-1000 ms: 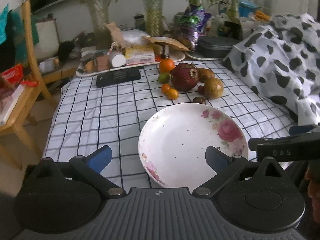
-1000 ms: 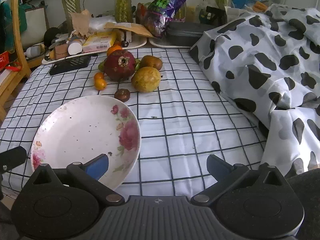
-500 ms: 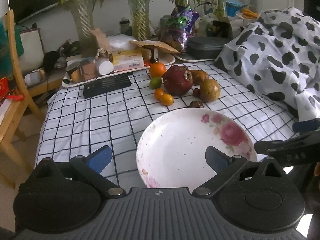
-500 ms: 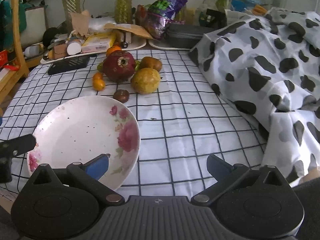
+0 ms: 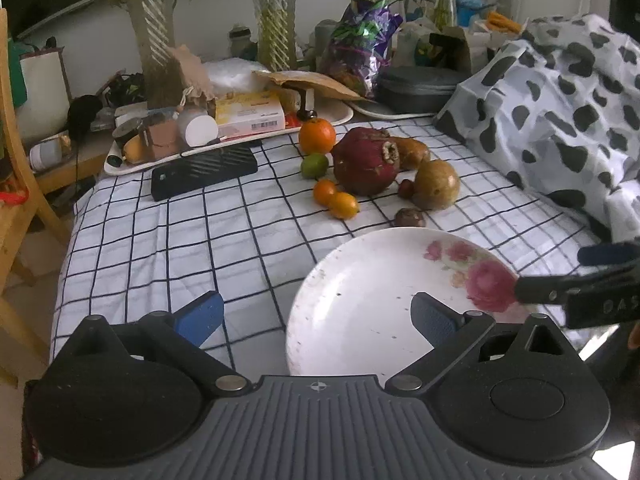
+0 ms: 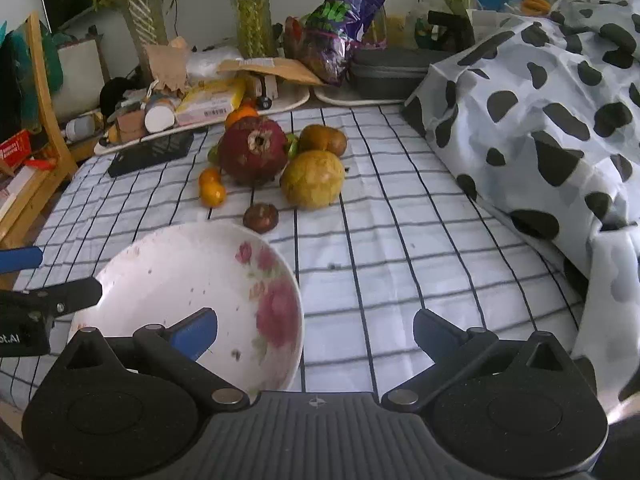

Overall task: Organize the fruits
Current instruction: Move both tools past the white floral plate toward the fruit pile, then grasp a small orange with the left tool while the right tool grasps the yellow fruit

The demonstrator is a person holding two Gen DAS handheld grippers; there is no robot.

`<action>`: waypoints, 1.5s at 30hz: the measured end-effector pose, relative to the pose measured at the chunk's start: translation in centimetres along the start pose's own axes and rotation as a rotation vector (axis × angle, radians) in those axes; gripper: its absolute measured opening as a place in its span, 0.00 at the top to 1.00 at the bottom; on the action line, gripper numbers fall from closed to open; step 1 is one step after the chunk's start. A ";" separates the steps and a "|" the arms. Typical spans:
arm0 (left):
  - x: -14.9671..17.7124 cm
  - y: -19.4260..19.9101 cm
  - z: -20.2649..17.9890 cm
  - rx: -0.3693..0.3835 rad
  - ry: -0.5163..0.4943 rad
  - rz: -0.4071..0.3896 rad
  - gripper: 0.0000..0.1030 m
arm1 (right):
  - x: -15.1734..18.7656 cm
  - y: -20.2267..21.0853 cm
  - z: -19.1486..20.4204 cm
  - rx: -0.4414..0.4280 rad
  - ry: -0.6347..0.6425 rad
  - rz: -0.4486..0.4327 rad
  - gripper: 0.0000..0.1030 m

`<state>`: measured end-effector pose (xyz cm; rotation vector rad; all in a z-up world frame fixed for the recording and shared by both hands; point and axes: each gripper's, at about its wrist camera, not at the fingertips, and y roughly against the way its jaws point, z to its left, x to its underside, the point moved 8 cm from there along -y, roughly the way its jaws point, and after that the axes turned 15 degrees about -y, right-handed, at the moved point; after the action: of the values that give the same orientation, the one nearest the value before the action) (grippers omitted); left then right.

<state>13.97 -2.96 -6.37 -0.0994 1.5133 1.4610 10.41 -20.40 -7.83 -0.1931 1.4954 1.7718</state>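
Observation:
A white floral plate [image 5: 372, 292] [image 6: 168, 272] lies empty on the checked cloth, near the front. Behind it lies a fruit cluster: a dark red pomegranate [image 5: 366, 166] [image 6: 253, 156], a yellow-brown round fruit [image 5: 436, 184] [image 6: 313, 179], an orange [image 5: 317, 135], a green lime [image 5: 314, 165], two small orange fruits [image 5: 336, 199] [image 6: 211, 188] and a small dark fruit [image 5: 409, 218] [image 6: 261, 217]. My left gripper [image 5: 316, 316] is open and empty at the plate's left edge. My right gripper [image 6: 316, 332] is open and empty at the plate's right edge.
A black phone [image 5: 204, 172] lies left of the fruit. A cluttered white tray [image 5: 224, 136], vases and bags stand at the back. A cow-print cloth [image 6: 540, 120] is heaped on the right. A wooden chair [image 5: 16, 184] stands off the left edge.
The left gripper has shifted left, so the plate now sits more to the right in its view. The right gripper moved slightly forward. Nothing was grasped.

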 end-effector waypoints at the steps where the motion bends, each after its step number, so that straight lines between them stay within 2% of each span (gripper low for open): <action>1: -0.1 -0.3 0.1 0.001 -0.002 0.007 0.02 | -0.3 -0.2 0.0 -0.008 0.003 -0.002 0.00; 7: -1.5 -1.5 0.2 0.028 -0.036 -0.014 0.02 | -2.1 -1.7 0.0 -0.025 0.039 -0.016 0.00; 11: -2.7 -2.2 -0.8 0.048 -0.109 -0.053 0.02 | -3.5 -2.7 0.0 -0.041 0.044 -0.021 0.00; 12: -3.0 -2.5 -1.1 0.051 -0.128 -0.056 0.04 | -3.9 -3.0 0.0 -0.041 0.047 -0.023 0.00; 13: -3.2 -2.8 -1.3 0.058 -0.147 -0.059 0.15 | -4.2 -3.4 0.0 -0.042 0.052 -0.027 0.00; 14: -3.4 -3.2 -1.6 0.070 -0.165 -0.055 0.19 | -4.6 -3.7 0.1 -0.042 0.059 -0.028 0.00; 17: -3.7 -4.3 -2.0 0.087 -0.195 -0.040 0.20 | -5.4 -4.5 0.4 -0.044 0.094 -0.041 0.00; 19: -4.1 -4.9 -2.1 0.105 -0.207 -0.043 0.25 | -5.9 -5.1 0.6 -0.040 0.117 -0.045 0.00; 24: -5.1 -6.6 -1.4 0.129 -0.203 -0.035 0.32 | -7.1 -6.4 0.7 -0.036 0.126 -0.038 0.00; 27: -5.7 -8.0 -0.6 0.138 -0.182 -0.016 0.44 | -7.9 -7.2 0.7 -0.031 0.140 -0.043 0.00; 31: -6.5 -9.8 0.6 0.160 -0.147 0.002 0.46 | -9.0 -8.2 0.5 -0.011 0.158 -0.045 0.00; 36: -7.1 -11.9 1.1 0.224 -0.101 0.029 0.46 | -10.2 -9.2 0.1 0.008 0.158 -0.045 0.00; 40: -7.4 -13.2 0.9 0.253 -0.111 0.047 0.49 | -10.9 -9.8 -0.3 0.011 0.151 -0.044 0.00; 41: -7.4 -13.5 0.7 0.262 -0.118 0.051 0.52 | -11.0 -9.8 -0.2 0.010 0.152 -0.045 0.00; 42: -7.4 -13.7 0.5 0.271 -0.128 0.056 0.61 | -11.1 -9.9 -0.2 0.008 0.156 -0.046 0.00; 45: -7.3 -14.4 0.1 0.258 -0.167 0.069 0.62 | -11.3 -10.2 0.0 0.008 0.181 -0.047 0.00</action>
<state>27.05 -10.74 -11.67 0.2265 1.5648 1.2814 24.57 -25.77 -9.15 -0.3906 1.6109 1.7484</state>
